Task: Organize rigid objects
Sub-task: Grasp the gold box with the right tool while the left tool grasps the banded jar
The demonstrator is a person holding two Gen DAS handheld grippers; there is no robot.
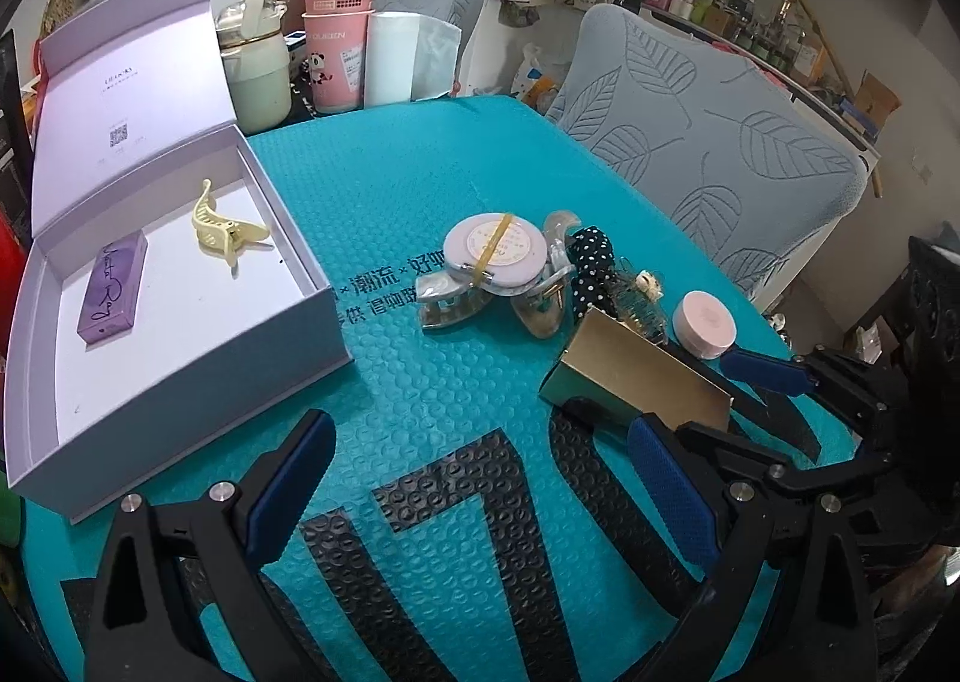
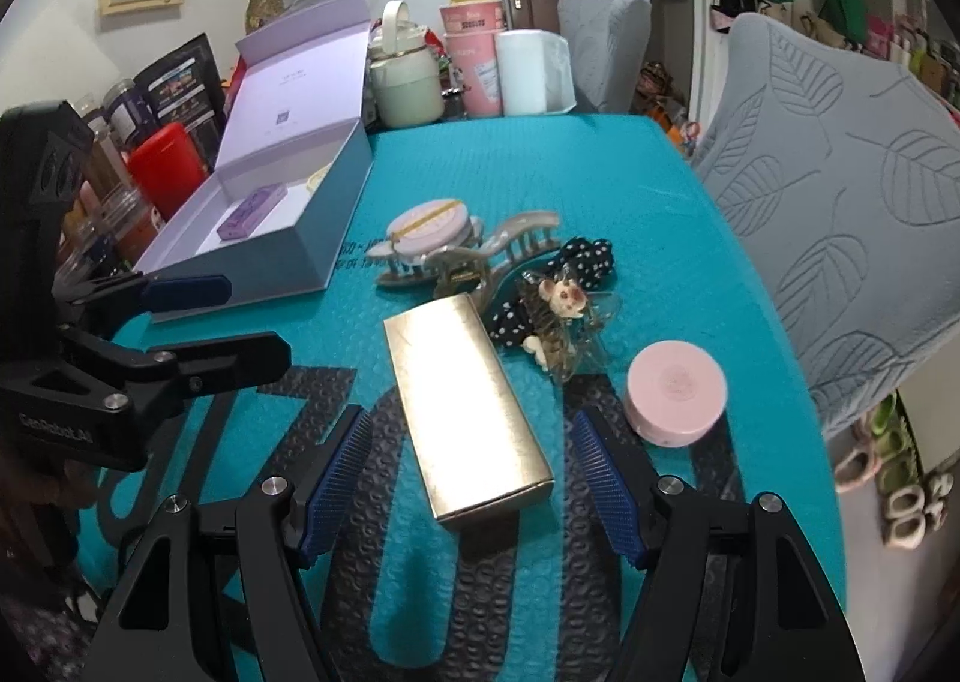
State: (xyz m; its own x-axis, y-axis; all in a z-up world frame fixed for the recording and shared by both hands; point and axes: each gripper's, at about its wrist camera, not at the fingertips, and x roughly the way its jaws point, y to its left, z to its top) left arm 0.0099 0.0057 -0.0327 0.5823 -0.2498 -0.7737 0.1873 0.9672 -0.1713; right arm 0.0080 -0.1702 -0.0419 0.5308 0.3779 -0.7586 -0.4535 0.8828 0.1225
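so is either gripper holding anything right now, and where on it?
Nothing held. Right gripper is open, its pads either side of the gold box but clear of it. Left gripper is open over bare mat.

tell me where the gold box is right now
In the right wrist view the gold box lies flat on the teal mat, between the open fingers of the right gripper but untouched, with the pink round tin to its right.

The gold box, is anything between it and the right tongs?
No. The gold box lies bare on the teal mat, already between the open right tongs, their blue pads clear of its sides.
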